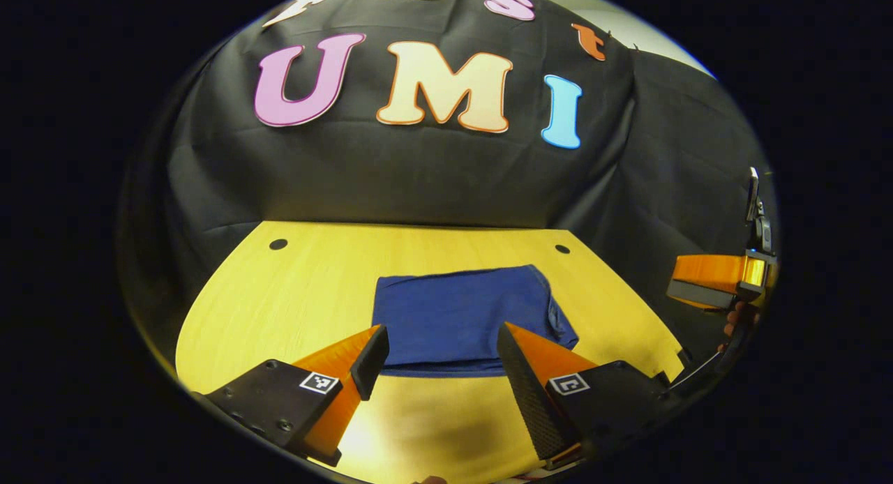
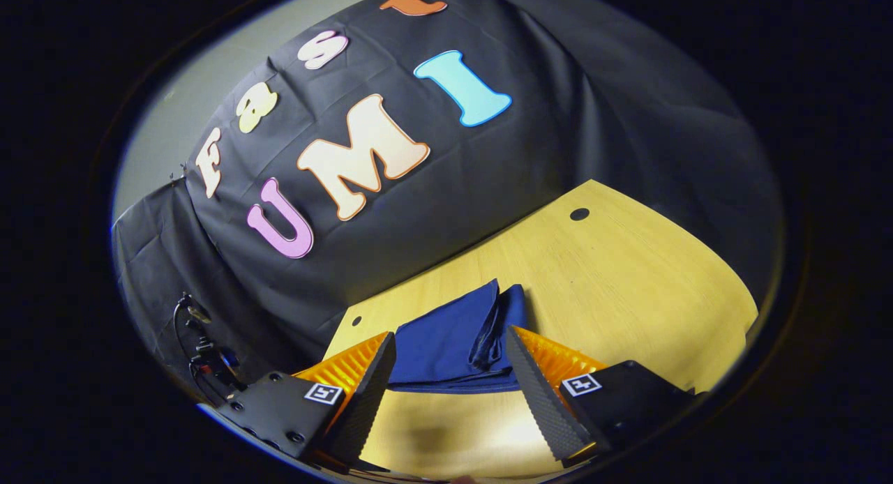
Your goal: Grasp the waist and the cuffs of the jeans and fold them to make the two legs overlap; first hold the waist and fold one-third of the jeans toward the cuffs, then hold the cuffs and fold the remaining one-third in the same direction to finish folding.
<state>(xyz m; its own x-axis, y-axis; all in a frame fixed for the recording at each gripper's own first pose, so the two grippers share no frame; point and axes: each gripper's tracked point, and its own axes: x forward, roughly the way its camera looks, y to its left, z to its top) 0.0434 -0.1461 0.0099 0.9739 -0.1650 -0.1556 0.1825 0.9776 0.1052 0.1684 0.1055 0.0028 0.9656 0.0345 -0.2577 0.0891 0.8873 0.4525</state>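
Note:
The dark blue jeans (image 1: 460, 320) lie folded into a compact rectangle on the yellow wooden table (image 1: 293, 296). My left gripper (image 1: 436, 355) hovers open just short of the bundle's near edge, nothing between its fingers. In the right gripper view the jeans (image 2: 453, 344) show layered edges on their right side, and my right gripper (image 2: 450, 365) is open, held above the table in front of the bundle. The right gripper (image 1: 711, 282) also appears at the far right of the left gripper view, held by a hand, off the table's side.
The table has two small round holes (image 1: 278, 244) (image 1: 562, 249) near its back edge. Black cloth hangs behind and to the sides. Cables and a small stand (image 2: 206, 351) sit at the left in the right gripper view.

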